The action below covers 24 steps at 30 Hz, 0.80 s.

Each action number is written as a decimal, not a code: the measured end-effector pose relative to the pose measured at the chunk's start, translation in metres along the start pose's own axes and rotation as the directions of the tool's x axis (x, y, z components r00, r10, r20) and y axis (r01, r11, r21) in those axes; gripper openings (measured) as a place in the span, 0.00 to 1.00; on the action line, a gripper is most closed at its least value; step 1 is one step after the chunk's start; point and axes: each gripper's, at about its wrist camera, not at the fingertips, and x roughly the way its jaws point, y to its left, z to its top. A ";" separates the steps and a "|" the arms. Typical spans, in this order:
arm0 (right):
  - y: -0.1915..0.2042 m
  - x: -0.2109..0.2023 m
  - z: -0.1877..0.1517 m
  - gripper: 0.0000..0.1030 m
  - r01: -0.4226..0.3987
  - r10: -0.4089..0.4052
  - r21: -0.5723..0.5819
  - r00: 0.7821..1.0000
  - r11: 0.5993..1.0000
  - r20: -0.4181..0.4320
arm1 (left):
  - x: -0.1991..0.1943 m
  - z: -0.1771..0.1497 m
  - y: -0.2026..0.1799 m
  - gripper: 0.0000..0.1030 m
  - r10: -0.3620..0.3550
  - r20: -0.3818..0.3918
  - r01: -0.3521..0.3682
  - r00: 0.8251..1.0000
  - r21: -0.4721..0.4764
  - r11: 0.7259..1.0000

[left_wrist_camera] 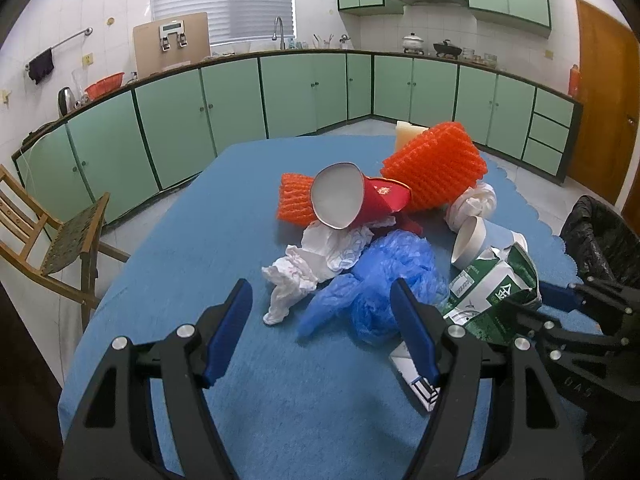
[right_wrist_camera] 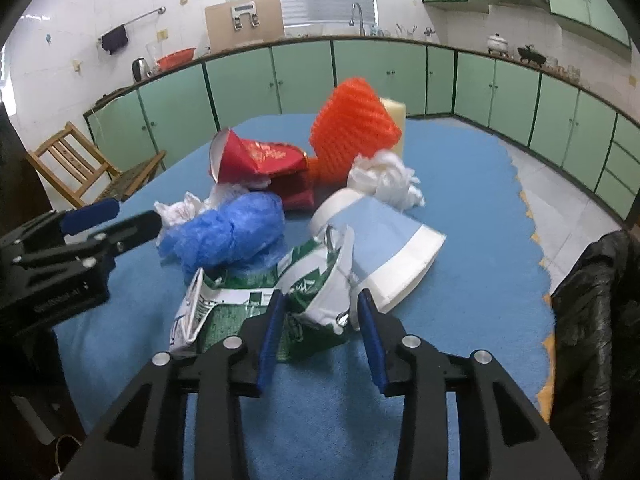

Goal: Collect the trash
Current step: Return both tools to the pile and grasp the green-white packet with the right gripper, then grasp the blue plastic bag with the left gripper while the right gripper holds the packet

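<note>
The black trash bag [right_wrist_camera: 596, 320] is cut off at the right edge of both views. A small white box [left_wrist_camera: 416, 376] lies mostly hidden under the left gripper [left_wrist_camera: 322, 300], whose jaws stand wide, holding nothing, above the blue plastic bag [left_wrist_camera: 384, 280] on the table [left_wrist_camera: 200, 220]. The right gripper [right_wrist_camera: 320, 308] has narrowed around the crumpled green carton [right_wrist_camera: 304, 292]; its pads probably press it, but contact is unclear.

My left gripper [left_wrist_camera: 320, 304] is matte black: two angular skeletal arms with triangular cut-outs, silver round screw heads at the pivots, and flat royal-blue pads [left_wrist_camera: 230, 330] lining the fingers. My right gripper [right_wrist_camera: 320, 312] is built identically, and faint embossed lettering marks each black body's side.
</note>
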 end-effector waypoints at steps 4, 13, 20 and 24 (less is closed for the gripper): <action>0.000 0.003 -0.002 0.29 -0.031 0.031 -0.008 0.999 0.999 -0.019 | 0.000 -0.001 -0.002 0.68 0.000 0.000 0.000 1.000 0.007 1.000; -0.002 -0.023 0.015 0.15 -0.061 0.062 -0.010 0.997 0.998 0.055 | -0.002 0.003 -0.010 0.68 -0.009 0.008 0.009 1.000 0.006 1.000; -0.008 -0.051 0.033 0.14 -0.054 0.054 -0.010 0.988 0.999 0.143 | -0.003 0.007 -0.020 0.68 -0.039 0.023 0.039 0.999 0.004 0.999; -0.018 -0.058 0.038 0.14 -0.031 0.028 0.011 0.986 0.999 0.163 | 0.004 0.007 -0.032 0.68 -0.061 0.015 0.060 0.998 0.016 0.998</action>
